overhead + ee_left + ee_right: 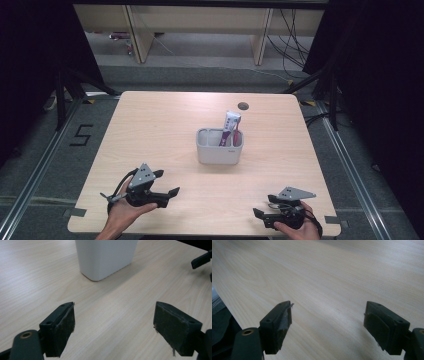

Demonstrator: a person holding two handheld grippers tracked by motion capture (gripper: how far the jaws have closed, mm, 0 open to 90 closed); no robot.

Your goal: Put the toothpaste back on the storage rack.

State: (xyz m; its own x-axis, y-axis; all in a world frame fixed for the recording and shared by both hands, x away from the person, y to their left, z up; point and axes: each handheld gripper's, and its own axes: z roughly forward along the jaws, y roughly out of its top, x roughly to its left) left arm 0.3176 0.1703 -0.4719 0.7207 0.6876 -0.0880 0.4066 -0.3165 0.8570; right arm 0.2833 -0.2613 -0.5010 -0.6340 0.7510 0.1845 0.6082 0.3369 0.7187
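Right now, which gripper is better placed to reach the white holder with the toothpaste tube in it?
Left. The left gripper points open toward the holder, which fills its view ahead; the right gripper faces bare table.

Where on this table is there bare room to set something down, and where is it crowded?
Bare wood lies left and right of the white holder, and behind it up to the table hole. The front strip between the left tool and right tool is also free. The holder itself is crowded by the toothpaste tube.
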